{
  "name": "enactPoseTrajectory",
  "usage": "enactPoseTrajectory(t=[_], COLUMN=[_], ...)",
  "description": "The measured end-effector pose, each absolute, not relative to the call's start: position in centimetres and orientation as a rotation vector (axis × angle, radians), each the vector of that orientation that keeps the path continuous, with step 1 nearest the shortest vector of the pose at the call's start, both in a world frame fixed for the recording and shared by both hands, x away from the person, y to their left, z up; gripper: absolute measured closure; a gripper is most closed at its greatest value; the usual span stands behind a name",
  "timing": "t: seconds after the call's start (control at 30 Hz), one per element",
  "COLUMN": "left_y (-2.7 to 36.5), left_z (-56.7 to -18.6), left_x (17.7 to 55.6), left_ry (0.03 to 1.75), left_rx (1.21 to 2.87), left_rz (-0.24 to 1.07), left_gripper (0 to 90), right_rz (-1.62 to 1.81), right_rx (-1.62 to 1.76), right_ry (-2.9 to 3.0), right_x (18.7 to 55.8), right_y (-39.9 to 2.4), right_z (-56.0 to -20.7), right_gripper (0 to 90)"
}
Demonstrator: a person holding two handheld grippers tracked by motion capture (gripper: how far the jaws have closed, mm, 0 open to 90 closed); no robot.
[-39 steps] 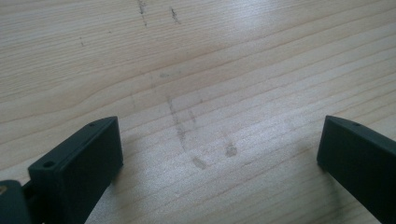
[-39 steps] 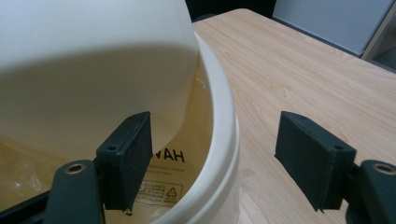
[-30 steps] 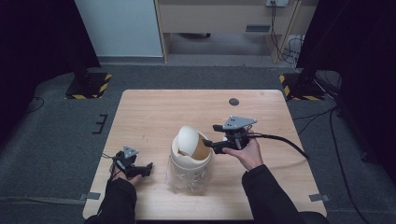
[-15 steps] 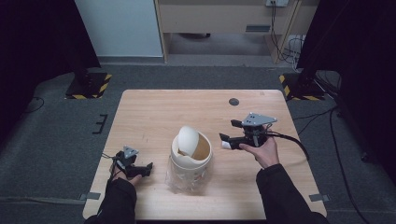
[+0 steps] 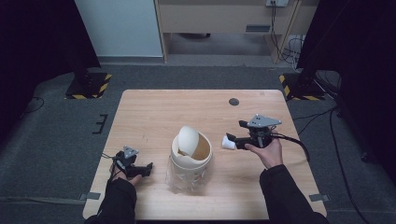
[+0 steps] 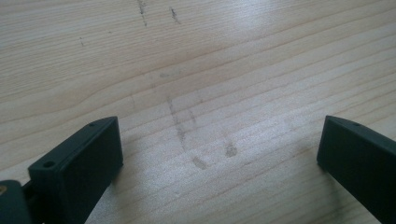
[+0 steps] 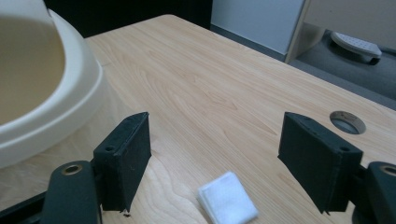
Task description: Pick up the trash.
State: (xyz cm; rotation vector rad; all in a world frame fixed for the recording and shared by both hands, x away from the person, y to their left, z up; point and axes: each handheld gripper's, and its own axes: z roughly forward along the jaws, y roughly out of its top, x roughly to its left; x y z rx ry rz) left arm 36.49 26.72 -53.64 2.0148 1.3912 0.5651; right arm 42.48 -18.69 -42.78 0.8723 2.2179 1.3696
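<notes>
A small bin with a clear body [image 5: 183, 176] and a cream lid [image 5: 203, 154] stands at the middle of the wooden table [image 5: 154, 116]; its swing flap [image 5: 188, 139] is tilted up. My right gripper [image 5: 237, 133] hangs just right of the bin, pointing left, jaws open wide. A small white folded pad [image 5: 228, 141] lies on the table by its lower jaw; in the right gripper view the pad [image 7: 227, 201] lies low between the open jaws [image 7: 217, 144], untouched, with the lid's rim [image 7: 70, 93] at left. My left gripper [image 5: 140, 169] rests open near the front left, over bare wood [image 6: 219, 140].
A round cable hole [image 5: 234, 101] sits near the table's far edge, also in the right gripper view [image 7: 348, 122]. Stands with yellow-black bases [image 5: 88, 86] flank the table on the grey floor. A wooden cabinet [image 5: 224, 18] stands behind.
My right gripper has drawn away from the bin's lid toward the right. The white pad now shows on the table by its jaws. The left gripper has stayed put.
</notes>
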Motion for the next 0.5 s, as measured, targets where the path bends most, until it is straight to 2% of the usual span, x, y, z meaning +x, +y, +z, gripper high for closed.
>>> enactPoseTrajectory(t=[0.5], left_y=[26.7], left_z=[-53.6], left_x=[36.5], left_ry=[1.392], left_rx=[2.014], left_rz=[0.565], left_gripper=[0.0], right_rz=[1.260], right_rx=[0.887], right_ry=[2.229], right_x=[43.3], right_y=[-18.6], right_z=[-44.0], right_gripper=[27.9])
